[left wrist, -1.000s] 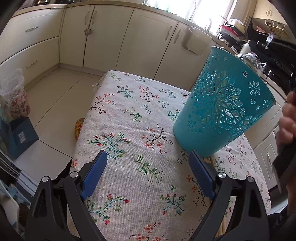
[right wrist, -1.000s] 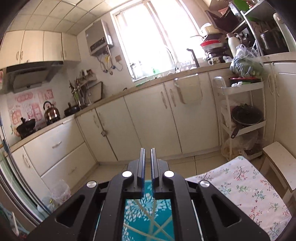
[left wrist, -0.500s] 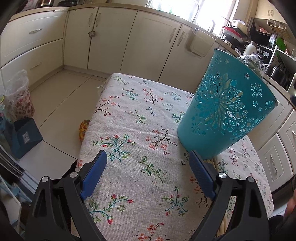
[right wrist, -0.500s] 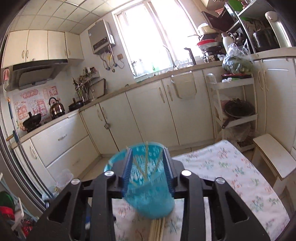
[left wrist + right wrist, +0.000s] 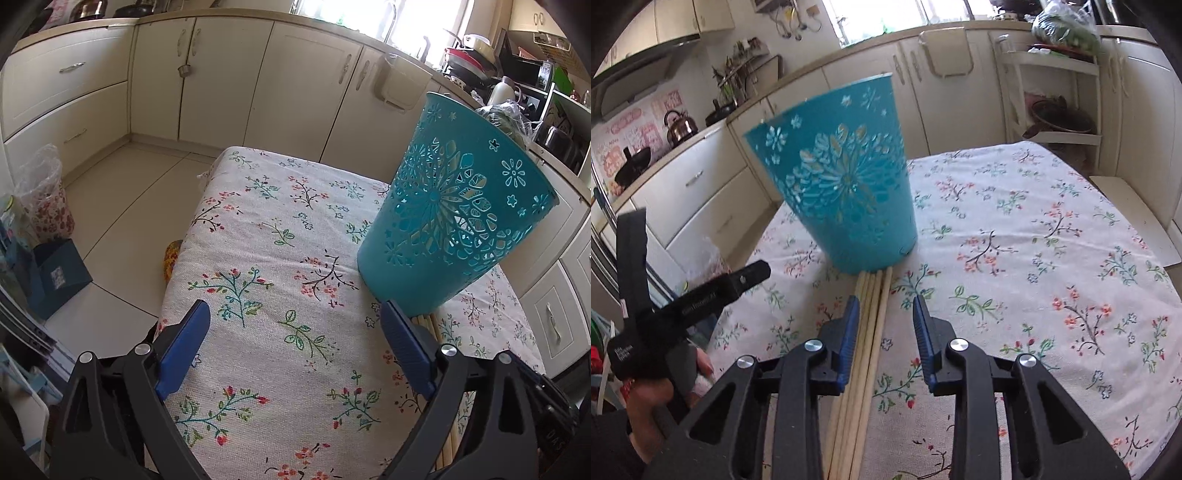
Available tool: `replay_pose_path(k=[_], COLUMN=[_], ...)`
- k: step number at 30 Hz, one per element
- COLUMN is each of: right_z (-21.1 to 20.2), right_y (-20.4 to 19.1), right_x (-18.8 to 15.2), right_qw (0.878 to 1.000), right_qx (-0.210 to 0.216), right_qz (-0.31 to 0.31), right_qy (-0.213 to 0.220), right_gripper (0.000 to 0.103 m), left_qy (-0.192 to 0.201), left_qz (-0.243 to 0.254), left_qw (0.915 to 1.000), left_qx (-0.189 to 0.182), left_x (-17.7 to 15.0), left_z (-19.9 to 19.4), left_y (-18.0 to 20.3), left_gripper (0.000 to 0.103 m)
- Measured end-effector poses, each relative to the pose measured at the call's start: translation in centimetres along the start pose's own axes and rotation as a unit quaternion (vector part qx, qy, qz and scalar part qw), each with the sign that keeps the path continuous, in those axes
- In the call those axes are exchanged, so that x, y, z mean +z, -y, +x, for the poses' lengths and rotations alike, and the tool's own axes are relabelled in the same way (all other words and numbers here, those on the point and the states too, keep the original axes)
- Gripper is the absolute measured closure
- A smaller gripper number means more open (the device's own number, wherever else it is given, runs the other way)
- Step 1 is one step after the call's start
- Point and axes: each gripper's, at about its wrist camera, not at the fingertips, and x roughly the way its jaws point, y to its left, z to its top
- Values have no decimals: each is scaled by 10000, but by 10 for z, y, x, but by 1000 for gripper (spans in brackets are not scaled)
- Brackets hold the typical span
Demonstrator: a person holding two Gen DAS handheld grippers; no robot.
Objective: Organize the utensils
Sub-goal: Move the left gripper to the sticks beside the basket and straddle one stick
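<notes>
Right gripper (image 5: 882, 314): jaws part-spread, just been narrowing, astride the bundle of pale wooden chopsticks (image 5: 866, 328) lying on the floral tablecloth (image 5: 1034, 240); pads not yet pressing. Left gripper (image 5: 291, 345): jaws wide apart, nothing between them. Perforated teal plastic holder (image 5: 842, 184) stands upright, touching the sticks' far ends. Step in hand, judged: picking up chopsticks. Next: close on the bundle, lift, tip into holder.
</notes>
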Motion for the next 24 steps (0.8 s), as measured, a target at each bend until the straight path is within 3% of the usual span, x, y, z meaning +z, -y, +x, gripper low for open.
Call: replay_pose_path(k=[8, 15, 19, 24], right_z=[29, 39, 39, 25], right_y=[-7, -12, -9, 18], right_x=[-10, -8, -5, -9], right_qw=[9975, 9946, 9916, 9933], right_qx=[-265, -372, -428, -380], right_qz=[-257, -518, -704, -425], right_qy=[-602, -824, -997, -1008], right_gripper=[83, 84, 94, 95], left_qy=[-18, -89, -391, -697], left_qz=[20, 134, 597, 1159], left_qw=[10000, 9999, 9973, 9906], left_qx=[11, -6, -171, -225], left_x=[-1, -1, -4, -20], left_z=[1, 5, 7, 8], left_y=[1, 4, 21, 53], left_gripper=[13, 13, 13, 13])
